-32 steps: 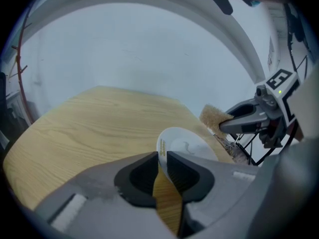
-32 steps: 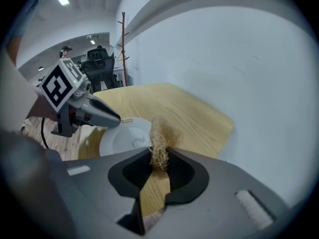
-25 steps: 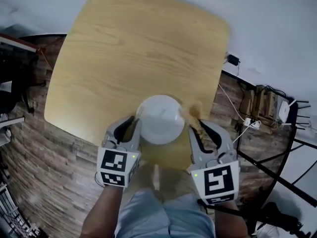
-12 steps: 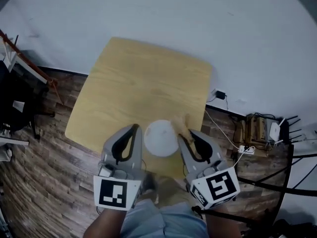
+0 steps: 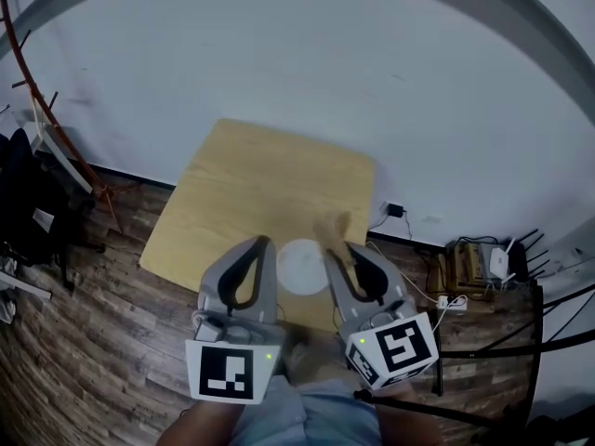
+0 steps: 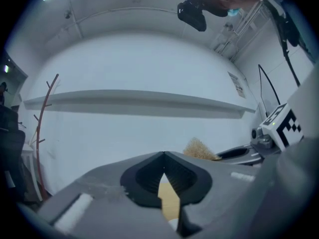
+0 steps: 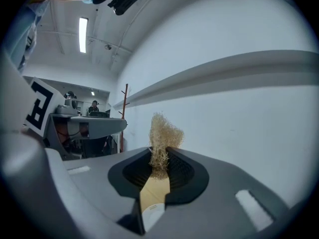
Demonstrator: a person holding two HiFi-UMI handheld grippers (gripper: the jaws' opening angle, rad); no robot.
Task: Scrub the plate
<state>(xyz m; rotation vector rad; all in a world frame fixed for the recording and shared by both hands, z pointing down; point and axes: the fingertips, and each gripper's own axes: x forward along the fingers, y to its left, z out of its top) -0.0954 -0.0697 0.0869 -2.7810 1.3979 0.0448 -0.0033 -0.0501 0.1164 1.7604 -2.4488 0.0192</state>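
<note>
Over the near edge of the wooden table (image 5: 265, 179), the left gripper (image 5: 264, 245) has its jaws pressed together with nothing between them. The white plate (image 5: 302, 266) lies on the table, showing between the two grippers in the head view. The right gripper (image 5: 334, 251) pinches a tan fibrous scrubber (image 5: 333, 229) at its tips.

Office or lab-type workroom, bare and functional.
A light wooden worktop (image 5: 270, 184) sits on a wood-plank floor (image 5: 102, 342) near a plain white wall (image 5: 279, 54). To the left is a red-brown coat stand (image 5: 37, 110) with dark bags or clothes (image 5: 23, 212). To the right are a black wall plug (image 5: 394, 210), a white power strip (image 5: 453, 301) with loose cables, a white router-like box (image 5: 499, 263) by a small wooden rack (image 5: 469, 268), and a black metal frame (image 5: 548, 333). The right gripper view shows a ceiling strip light (image 7: 82, 34) and a person (image 7: 94, 106) far back in the room.
</note>
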